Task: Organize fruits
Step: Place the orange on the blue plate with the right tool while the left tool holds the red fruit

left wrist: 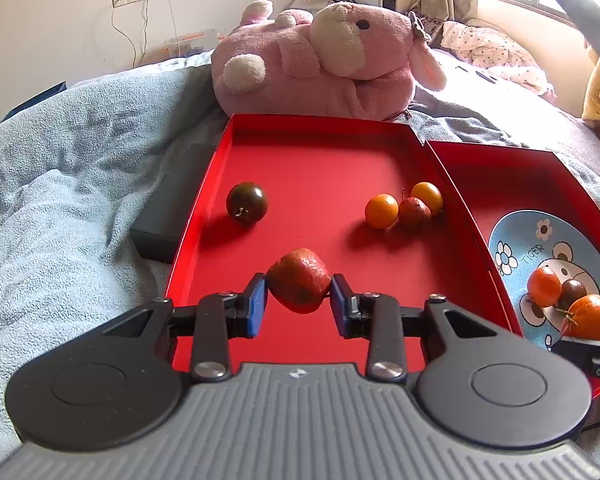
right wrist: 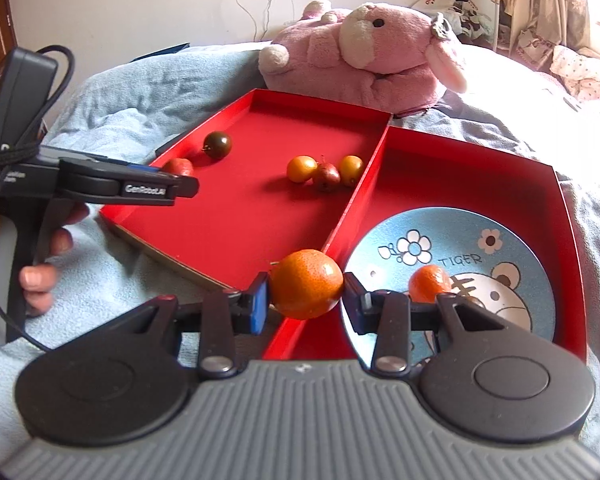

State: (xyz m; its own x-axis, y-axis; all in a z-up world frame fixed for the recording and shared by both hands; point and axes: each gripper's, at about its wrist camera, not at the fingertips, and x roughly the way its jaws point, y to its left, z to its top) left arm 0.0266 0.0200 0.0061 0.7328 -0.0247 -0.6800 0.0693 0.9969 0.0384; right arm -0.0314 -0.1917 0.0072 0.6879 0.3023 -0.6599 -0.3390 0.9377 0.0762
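My left gripper (left wrist: 299, 294) is shut on a red fruit (left wrist: 299, 278), held just above the near part of the left red tray (left wrist: 316, 148). In that tray lie a dark tomato (left wrist: 247, 202), two small orange fruits (left wrist: 381, 211) and a small red one (left wrist: 414, 212). My right gripper (right wrist: 306, 300) is shut on a tangerine (right wrist: 305, 282), above the wall between the trays. Beside it, a blue cartoon plate (right wrist: 480, 240) in the right tray (right wrist: 460, 164) carries another tangerine (right wrist: 430, 282) and a dark fruit, mostly hidden. In the right wrist view my left gripper (right wrist: 180, 179) hangs at the left tray's edge.
Both trays rest on a bed with a blue blanket (left wrist: 60, 200). A big pink plush toy (left wrist: 324, 60) lies right behind the trays. A black box (left wrist: 168, 212) sits against the left tray's outer wall. A hand (right wrist: 40, 276) grips the left tool's handle.
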